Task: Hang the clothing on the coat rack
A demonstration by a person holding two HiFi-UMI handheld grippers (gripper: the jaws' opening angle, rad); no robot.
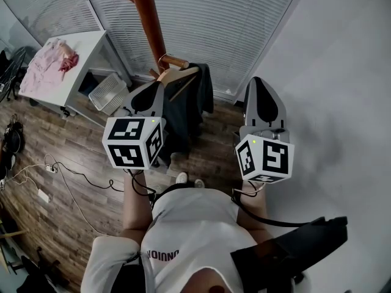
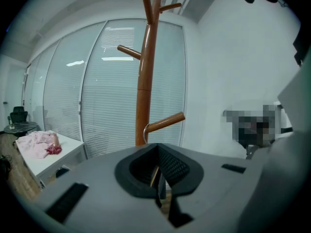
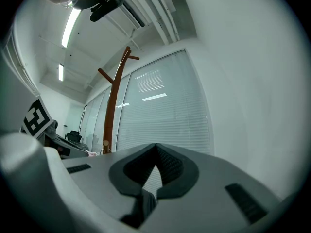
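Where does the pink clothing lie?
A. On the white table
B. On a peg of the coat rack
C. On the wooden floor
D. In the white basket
A: the pink clothing lies on top of the white table, away from the coat rack.

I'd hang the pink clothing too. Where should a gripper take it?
Probably pinch the darker fold bunched on the pink clothing, coming straight down. It lies heaped on the table, and that fold seems to stand up.
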